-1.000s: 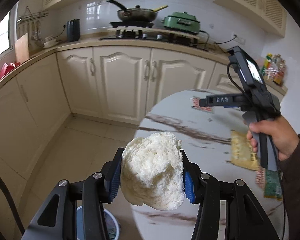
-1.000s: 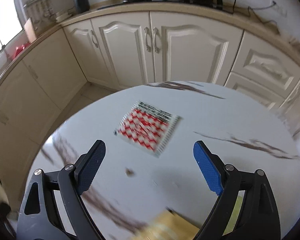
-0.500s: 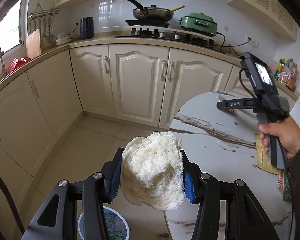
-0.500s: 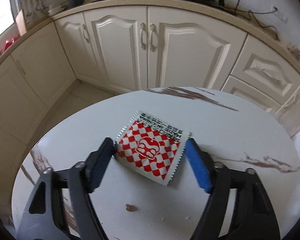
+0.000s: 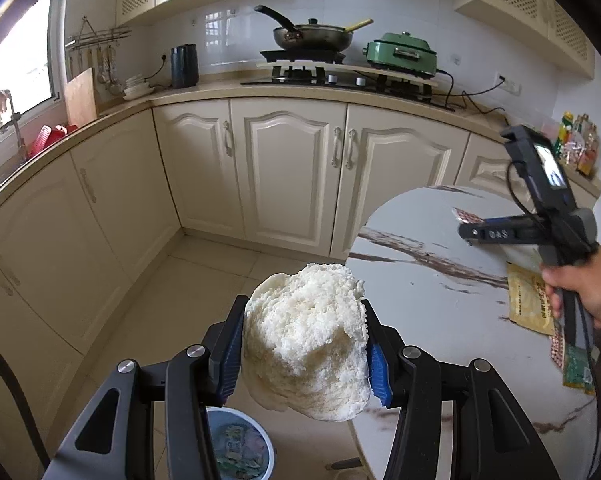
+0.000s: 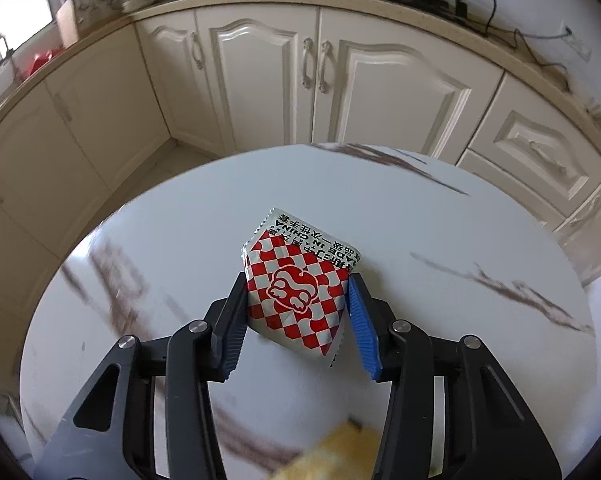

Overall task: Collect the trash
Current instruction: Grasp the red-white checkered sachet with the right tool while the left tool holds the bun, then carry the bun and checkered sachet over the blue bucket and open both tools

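Left gripper (image 5: pixel 305 354): fingers clamped on white crumpled tissue (image 5: pixel 306 342), lower centre, above blue bin (image 5: pixel 240 446).
Right gripper (image 6: pixel 298 320): fingers pinched checkered packet (image 6: pixel 298 300), centre, over desk (image 6: pixel 440 300).

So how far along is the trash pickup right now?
Partly done: the bin on the floor already holds wrappers. In hand: the left gripper grips a white wad above the bin, and the right gripper pinches the checkered packet. Left: a yellow wrapper on the table.
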### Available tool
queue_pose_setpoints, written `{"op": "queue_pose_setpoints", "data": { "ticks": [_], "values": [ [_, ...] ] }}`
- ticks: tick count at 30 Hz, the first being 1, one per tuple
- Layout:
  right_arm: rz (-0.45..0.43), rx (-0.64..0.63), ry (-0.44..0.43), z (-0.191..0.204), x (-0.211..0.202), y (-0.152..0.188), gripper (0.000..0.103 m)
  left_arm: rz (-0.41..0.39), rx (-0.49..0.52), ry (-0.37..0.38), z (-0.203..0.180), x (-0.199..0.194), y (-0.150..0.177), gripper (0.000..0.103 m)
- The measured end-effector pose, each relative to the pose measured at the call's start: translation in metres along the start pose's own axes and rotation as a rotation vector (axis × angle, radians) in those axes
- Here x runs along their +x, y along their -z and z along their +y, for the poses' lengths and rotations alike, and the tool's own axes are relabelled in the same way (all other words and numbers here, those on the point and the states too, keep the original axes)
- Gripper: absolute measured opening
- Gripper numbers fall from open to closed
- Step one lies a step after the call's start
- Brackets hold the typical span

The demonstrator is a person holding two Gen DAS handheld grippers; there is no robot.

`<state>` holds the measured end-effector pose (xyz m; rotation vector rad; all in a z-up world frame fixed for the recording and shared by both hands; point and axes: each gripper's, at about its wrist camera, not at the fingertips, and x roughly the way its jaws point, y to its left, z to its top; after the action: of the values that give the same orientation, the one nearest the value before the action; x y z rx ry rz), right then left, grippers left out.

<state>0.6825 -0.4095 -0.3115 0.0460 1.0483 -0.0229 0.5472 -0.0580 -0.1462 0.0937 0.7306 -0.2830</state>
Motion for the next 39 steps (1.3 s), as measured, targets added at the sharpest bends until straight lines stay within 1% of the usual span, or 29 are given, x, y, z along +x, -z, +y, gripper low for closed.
{"op": "queue_pose_setpoints", "data": {
  "ticks": [3, 6, 8, 11, 14, 15, 18, 20, 21, 23, 26, 28, 32, 33, 35, 39],
  "values": [
    [-0.032, -0.005, -0.019, 0.003, -0.024, 0.011, 0.044, -0.007, -0.008, -0.008, 0.002, -0.015, 0.005, 0.049],
    [-0.089, -0.018, -0.043, 0.011, -0.058, 0.019, 0.044, -0.015, -0.029, -0.004, 0.009, -0.033, 0.011, 0.049],
    [-0.125, -0.037, -0.066, 0.023, -0.083, 0.025, 0.044, -0.023, -0.048, -0.007, 0.016, -0.047, 0.020, 0.049],
    [-0.186, -0.080, -0.120, 0.054, -0.124, 0.038, 0.045, -0.027, -0.079, -0.018, 0.034, -0.069, 0.037, 0.049],
    [-0.239, -0.146, -0.196, 0.107, -0.159, 0.057, 0.045, -0.017, -0.125, -0.047, 0.062, -0.090, 0.060, 0.049],
    [-0.248, -0.164, -0.216, 0.123, -0.165, 0.063, 0.045, -0.014, -0.140, -0.056, 0.071, -0.095, 0.067, 0.049],
    [-0.259, -0.221, -0.300, 0.179, -0.176, 0.082, 0.045, 0.017, -0.181, -0.098, 0.102, -0.106, 0.092, 0.049],
    [-0.252, -0.244, -0.354, 0.215, -0.174, 0.095, 0.045, 0.043, -0.205, -0.125, 0.119, -0.109, 0.108, 0.049],
    [-0.242, -0.255, -0.392, 0.237, -0.169, 0.103, 0.045, 0.058, -0.218, -0.137, 0.128, -0.109, 0.118, 0.049],
    [-0.220, -0.266, -0.420, 0.264, -0.157, 0.113, 0.046, 0.102, -0.237, -0.160, 0.144, -0.103, 0.135, 0.049],
    [-0.152, -0.295, -0.444, 0.307, -0.122, 0.129, 0.046, 0.189, -0.258, -0.184, 0.165, -0.080, 0.165, 0.049],
    [-0.079, -0.315, -0.458, 0.332, -0.088, 0.142, 0.046, 0.244, -0.273, -0.174, 0.174, -0.060, 0.176, 0.049],
    [0.053, -0.304, -0.455, 0.358, -0.020, 0.163, 0.046, 0.341, -0.283, -0.142, 0.186, -0.013, 0.196, 0.049],
    [0.090, -0.290, -0.461, 0.361, 0.000, 0.166, 0.046, 0.367, -0.284, -0.132, 0.188, 0.001, 0.202, 0.049],
    [0.165, -0.280, -0.443, 0.367, 0.042, 0.174, 0.046, 0.427, -0.293, -0.107, 0.192, 0.034, 0.214, 0.050],
    [0.298, -0.237, -0.454, 0.372, 0.115, 0.186, 0.046, 0.537, -0.305, -0.082, 0.202, 0.095, 0.233, 0.050]
  ]
}}
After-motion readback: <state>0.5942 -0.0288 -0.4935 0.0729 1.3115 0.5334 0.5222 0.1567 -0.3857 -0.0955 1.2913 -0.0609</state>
